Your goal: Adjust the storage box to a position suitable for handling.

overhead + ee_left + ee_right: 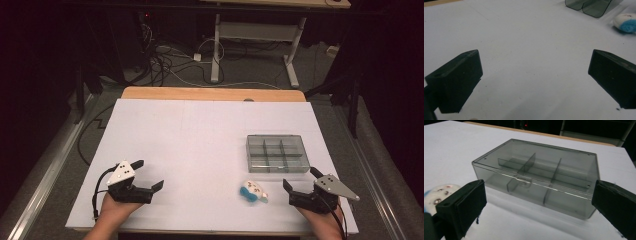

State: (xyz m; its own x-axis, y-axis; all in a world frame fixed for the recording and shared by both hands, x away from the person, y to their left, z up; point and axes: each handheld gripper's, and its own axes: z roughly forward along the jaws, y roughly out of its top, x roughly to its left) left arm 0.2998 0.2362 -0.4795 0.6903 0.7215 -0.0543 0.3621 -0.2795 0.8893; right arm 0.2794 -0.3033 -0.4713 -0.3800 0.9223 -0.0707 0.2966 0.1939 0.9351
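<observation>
The right gripper [300, 183] rests near the front right corner of the table [200, 135] with its jaws spread wide and nothing between them. The left gripper [148, 175] rests near the front left corner, jaws likewise spread and empty. A small white-and-blue toy [253, 192] lies just left of the right gripper, near the front edge. Beyond it, toward the right edge, sits a clear divided box [277, 153] with its lid closed.
</observation>
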